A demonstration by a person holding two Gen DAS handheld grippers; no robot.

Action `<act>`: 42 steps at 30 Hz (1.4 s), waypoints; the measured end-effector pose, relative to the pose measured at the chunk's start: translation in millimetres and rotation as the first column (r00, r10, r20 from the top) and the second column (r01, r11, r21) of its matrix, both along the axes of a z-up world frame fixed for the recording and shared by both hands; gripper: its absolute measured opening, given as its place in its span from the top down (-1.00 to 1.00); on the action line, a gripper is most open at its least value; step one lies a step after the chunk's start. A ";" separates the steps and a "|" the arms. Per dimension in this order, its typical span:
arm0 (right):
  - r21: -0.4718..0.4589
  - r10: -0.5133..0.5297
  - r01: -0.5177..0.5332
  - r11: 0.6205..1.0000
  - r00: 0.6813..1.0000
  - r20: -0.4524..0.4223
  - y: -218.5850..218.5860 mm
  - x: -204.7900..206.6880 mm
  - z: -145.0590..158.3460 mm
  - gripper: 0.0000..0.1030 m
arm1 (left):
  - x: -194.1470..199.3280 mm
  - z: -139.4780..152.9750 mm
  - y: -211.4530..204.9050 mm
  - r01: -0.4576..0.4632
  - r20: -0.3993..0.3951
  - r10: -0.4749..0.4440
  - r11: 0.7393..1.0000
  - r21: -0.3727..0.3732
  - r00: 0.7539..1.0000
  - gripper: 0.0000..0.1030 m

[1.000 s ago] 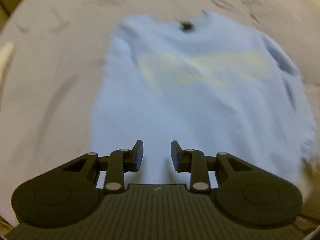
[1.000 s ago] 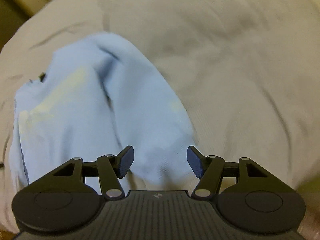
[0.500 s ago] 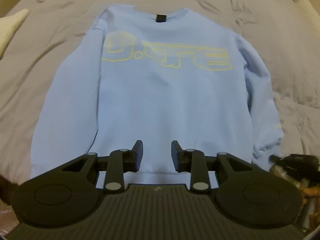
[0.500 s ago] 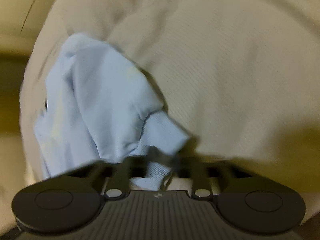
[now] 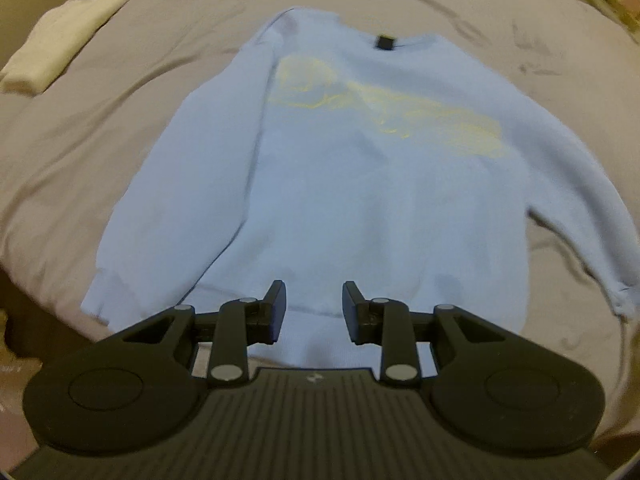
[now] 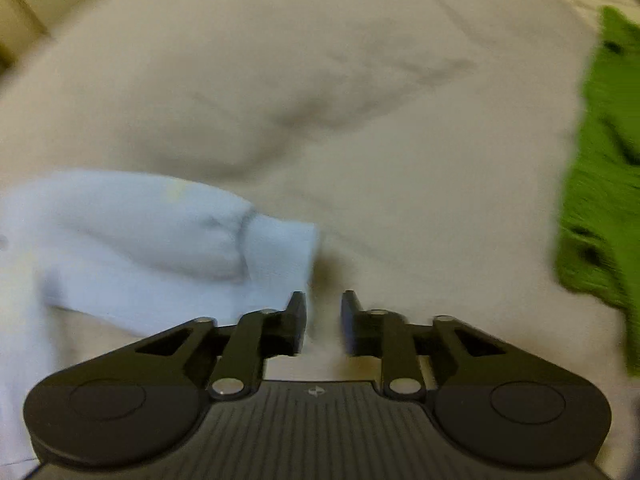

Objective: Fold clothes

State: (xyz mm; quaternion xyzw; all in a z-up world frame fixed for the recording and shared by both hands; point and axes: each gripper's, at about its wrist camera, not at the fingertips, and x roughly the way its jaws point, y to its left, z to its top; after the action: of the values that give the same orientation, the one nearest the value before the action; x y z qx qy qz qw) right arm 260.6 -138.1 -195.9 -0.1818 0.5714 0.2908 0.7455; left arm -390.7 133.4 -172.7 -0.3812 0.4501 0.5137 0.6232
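Lying flat: light-blue sweatshirt (image 5: 360, 184) spread face-up on the bed (image 5: 120, 128), collar toward 12 o'clock, hem toward 6.
Folded cloth: pale piece (image 5: 60, 48) at 10 o'clock, well apart from the sweatshirt.
Left gripper (image 5: 313, 306): above the hem; jaws parted, holding nothing.
Print: yellow lettering (image 5: 384, 116) across the chest, blurred.
Sleeve cuff (image 6: 276, 252): at 9 o'clock in the right wrist view, just beside the right gripper (image 6: 323, 316).
Right gripper jaws: narrowly parted, seemingly empty; blur hinders.
Green garment (image 6: 600, 184): at 3 o'clock.
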 end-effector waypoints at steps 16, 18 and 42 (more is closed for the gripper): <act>0.088 0.428 -0.420 0.903 0.897 -0.112 74.2 -182.9 22.1 -0.54 | -127.5 -35.5 -51.4 -0.186 -0.026 0.186 0.983 0.015 0.982 0.24; 0.069 0.454 -0.448 0.891 0.882 -0.126 80.5 -203.4 19.2 -0.54 | -160.9 -40.2 -42.9 -0.320 0.086 0.319 0.947 -0.012 0.944 0.24; 0.008 0.273 -0.274 0.962 0.955 -0.116 107.8 -401.3 39.3 -0.65 | -390.0 81.5 194.9 -0.328 0.179 0.276 0.832 0.448 0.944 1.00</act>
State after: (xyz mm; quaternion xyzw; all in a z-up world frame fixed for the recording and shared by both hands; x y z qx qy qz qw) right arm -140.6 -30.3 -156.6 -0.2452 0.5843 0.3989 0.6629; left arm -780.7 328.4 -91.2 -0.3109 0.2116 0.6786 0.6309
